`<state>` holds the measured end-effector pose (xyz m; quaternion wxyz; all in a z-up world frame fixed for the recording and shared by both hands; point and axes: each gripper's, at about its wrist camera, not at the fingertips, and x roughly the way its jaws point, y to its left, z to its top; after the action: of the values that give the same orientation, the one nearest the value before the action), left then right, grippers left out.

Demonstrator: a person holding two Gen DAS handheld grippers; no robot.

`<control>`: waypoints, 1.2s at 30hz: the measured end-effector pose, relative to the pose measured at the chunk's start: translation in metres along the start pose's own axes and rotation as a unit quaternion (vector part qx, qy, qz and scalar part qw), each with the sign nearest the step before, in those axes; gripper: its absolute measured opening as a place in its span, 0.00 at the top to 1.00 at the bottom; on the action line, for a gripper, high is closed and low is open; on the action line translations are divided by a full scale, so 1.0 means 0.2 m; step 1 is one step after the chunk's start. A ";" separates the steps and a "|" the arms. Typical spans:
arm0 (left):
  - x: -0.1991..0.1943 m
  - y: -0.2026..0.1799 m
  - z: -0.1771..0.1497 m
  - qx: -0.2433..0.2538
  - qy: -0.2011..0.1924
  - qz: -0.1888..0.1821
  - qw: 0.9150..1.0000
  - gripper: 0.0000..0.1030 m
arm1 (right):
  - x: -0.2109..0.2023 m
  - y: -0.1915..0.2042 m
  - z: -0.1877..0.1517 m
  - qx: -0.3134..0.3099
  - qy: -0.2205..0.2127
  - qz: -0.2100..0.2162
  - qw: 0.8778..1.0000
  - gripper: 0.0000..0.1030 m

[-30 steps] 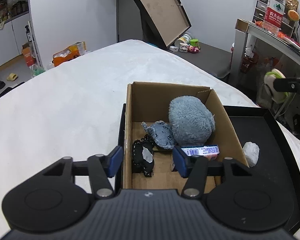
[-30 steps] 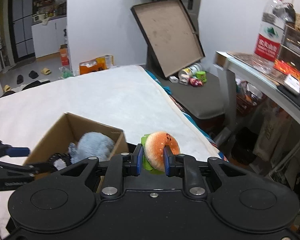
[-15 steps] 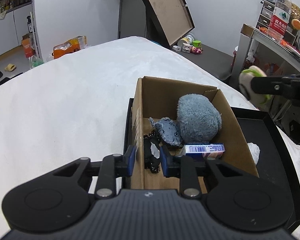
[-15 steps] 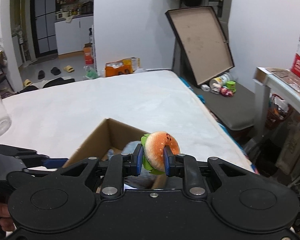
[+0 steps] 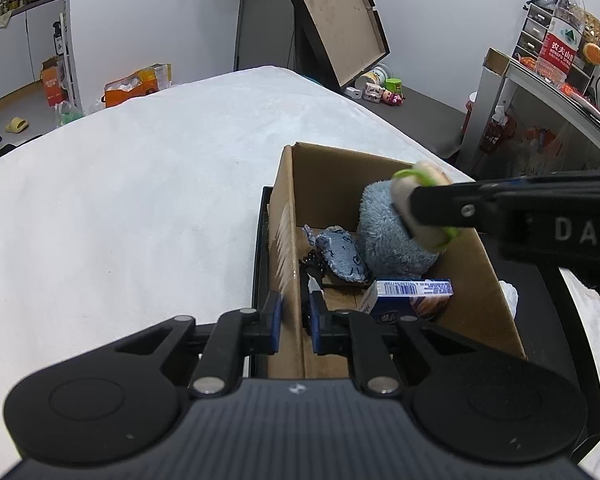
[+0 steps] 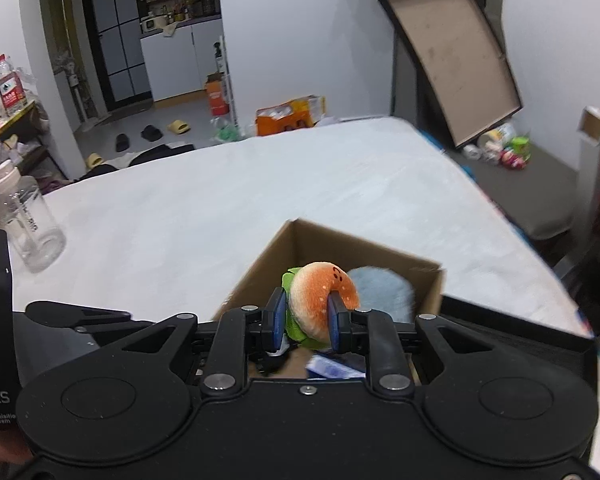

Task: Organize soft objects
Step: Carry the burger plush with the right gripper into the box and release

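A cardboard box (image 5: 288, 216) stands in a black tray (image 5: 556, 320) on the white bed. In it lie a grey-blue plush (image 5: 388, 236), a small denim pouch (image 5: 342, 254), a black item (image 5: 310, 268) and a blue-and-white carton (image 5: 412, 292). My left gripper (image 5: 296, 316) is shut on the box's left wall at its near corner. My right gripper (image 6: 306, 318) is shut on a plush burger (image 6: 320, 300), orange bun with green lettuce, and holds it over the box, above the grey-blue plush (image 6: 384, 292). The burger also shows in the left wrist view (image 5: 416, 204).
A white crumpled wad (image 5: 510, 294) lies in the tray right of the box. A clear bottle (image 6: 28, 224) stands on the bed at far left. A desk with a water bottle (image 5: 560, 40) is at the right. A board (image 5: 336, 12) leans on the far wall.
My left gripper closed from wide open onto the box's left wall. My right gripper carried the burger leftward from beside the tray to over the box.
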<state>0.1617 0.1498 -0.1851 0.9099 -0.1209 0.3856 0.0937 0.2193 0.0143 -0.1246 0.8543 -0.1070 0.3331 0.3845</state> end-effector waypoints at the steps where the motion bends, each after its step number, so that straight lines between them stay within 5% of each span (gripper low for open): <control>1: 0.00 0.00 0.00 0.000 0.000 0.000 1.000 0.87 | 0.01 0.01 0.00 0.004 0.002 0.005 1.000 0.79; 11: 0.01 0.01 0.00 -0.004 0.002 0.004 1.000 0.87 | 0.11 -0.02 -0.02 0.068 0.027 0.059 0.996 0.66; 25: 0.01 -0.04 0.02 0.006 0.004 0.015 1.000 0.82 | -0.03 -0.14 -0.14 0.055 0.034 -0.001 0.998 0.50; 32: 0.00 -0.09 0.04 0.021 0.006 0.026 0.999 0.49 | -0.11 -0.21 -0.18 0.048 0.020 -0.029 0.998 0.37; 36: -0.02 -0.12 0.04 0.029 0.003 0.032 0.999 0.39 | -0.14 -0.25 -0.21 0.046 0.016 -0.046 0.998 0.34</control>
<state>0.1713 0.1289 -0.1740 0.9085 -0.0825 0.3945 0.1108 0.2222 -0.0545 -0.1417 0.8696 -0.0892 0.3588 0.3274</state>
